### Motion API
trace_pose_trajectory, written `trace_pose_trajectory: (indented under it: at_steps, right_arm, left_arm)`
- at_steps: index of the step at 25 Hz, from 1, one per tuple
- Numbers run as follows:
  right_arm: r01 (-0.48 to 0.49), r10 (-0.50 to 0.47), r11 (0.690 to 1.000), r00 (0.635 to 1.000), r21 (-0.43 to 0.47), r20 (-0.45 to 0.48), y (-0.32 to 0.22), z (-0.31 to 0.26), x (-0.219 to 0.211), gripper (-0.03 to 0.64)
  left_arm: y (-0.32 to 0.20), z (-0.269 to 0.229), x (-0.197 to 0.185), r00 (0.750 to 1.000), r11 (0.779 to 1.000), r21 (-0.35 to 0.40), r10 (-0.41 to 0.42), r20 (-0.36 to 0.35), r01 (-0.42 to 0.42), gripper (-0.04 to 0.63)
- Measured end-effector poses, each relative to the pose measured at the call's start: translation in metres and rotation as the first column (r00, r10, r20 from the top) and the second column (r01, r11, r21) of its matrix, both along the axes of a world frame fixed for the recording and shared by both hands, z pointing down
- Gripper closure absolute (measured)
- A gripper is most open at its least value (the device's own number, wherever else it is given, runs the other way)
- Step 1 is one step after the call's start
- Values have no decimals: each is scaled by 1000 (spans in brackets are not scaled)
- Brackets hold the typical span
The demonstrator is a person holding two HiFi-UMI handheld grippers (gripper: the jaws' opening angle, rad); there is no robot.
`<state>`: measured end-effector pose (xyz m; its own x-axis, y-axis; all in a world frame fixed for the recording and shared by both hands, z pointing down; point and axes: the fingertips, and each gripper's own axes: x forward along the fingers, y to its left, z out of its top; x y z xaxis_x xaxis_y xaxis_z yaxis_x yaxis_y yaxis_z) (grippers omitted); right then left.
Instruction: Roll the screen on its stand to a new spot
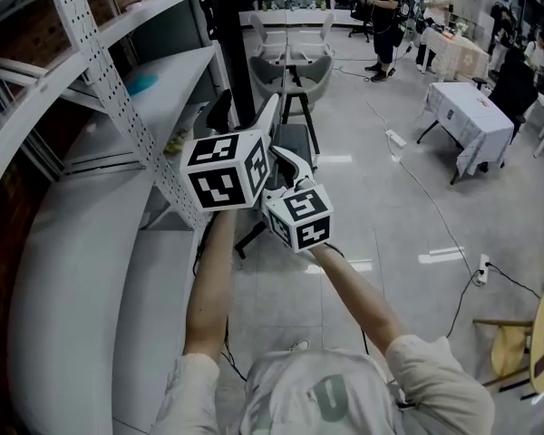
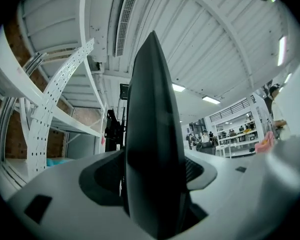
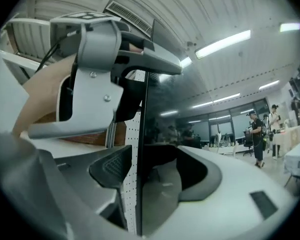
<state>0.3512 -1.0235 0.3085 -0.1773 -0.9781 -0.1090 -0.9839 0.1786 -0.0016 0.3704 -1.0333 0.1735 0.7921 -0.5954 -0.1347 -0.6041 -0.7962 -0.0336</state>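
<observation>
- Dark and glossy, the screen (image 2: 155, 109) stands upright just ahead of the person, beside the shelving rack (image 1: 118, 89). Both gripper views see it edge-on.
- One side edge of the screen stands between the spread jaws of the left gripper (image 2: 150, 174). A pad (image 2: 102, 176) lies on either side of it, and neither presses on it.
- The right gripper (image 3: 157, 174) straddles the same edge lower down, jaws also apart. A strip of the rack's perforated upright (image 3: 135, 134) shows through the gap between its left pad and the screen, so nothing is pinched.
- In the right gripper view the left gripper sits above and to the left, with the hand (image 3: 45, 99) wrapped behind it.
- Both bare forearms reach forward from the body, the left forearm (image 1: 208, 288) nearly straight ahead and the right forearm (image 1: 363, 297) angling inward.
- The two marker cubes meet in front of the chest, the left one higher and further left.
- Both grippers point roughly level towards the screen.
- On the left, the rack's white shelf (image 1: 72, 243) and slanted upright run close alongside the screen.
- A dark foot (image 1: 251, 235) shows on the floor below the cubes. Whether it belongs to the stand cannot be told.
- To the right the pale tiled floor (image 1: 372, 207) lies open, crossed by a thin cable (image 1: 435, 207) that runs to a power strip (image 1: 481, 270).
- Well apart are a cloth-covered table (image 1: 471, 120), a white chair (image 1: 295, 57), a wooden stool (image 1: 517, 343) and people (image 1: 385, 16) at the far end.
</observation>
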Motion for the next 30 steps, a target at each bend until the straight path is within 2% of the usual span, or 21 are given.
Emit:
trace_pose_trajectory:
  at_steps: [4,7,12,17,30]
  right_arm:
    - [-79,79,997,997,-4,7,-15,8,9,351]
    - [-98,98,995,995,13,4,-17,9,10,351]
    - [-117,120,992,990,48,-79,-23,17,5,348]
    - [-154,156,986,987,60,-44,-32,19,7,348]
    - [-159,161,985,987,71,-25,-36,18,7,359]
  left_arm:
    - [-8,-3,9,999,998,46,-32,40,30,287]
    - [-8,-3,11,998,997,75,-35,57,31,287]
    - [-12,-4,8,999,998,60,-26,41,24,287]
    - [-20,-4,6,999,998,55,-24,21,23,287]
    - [-27,-5,4,1000,998,55,-17,-4,18,291]
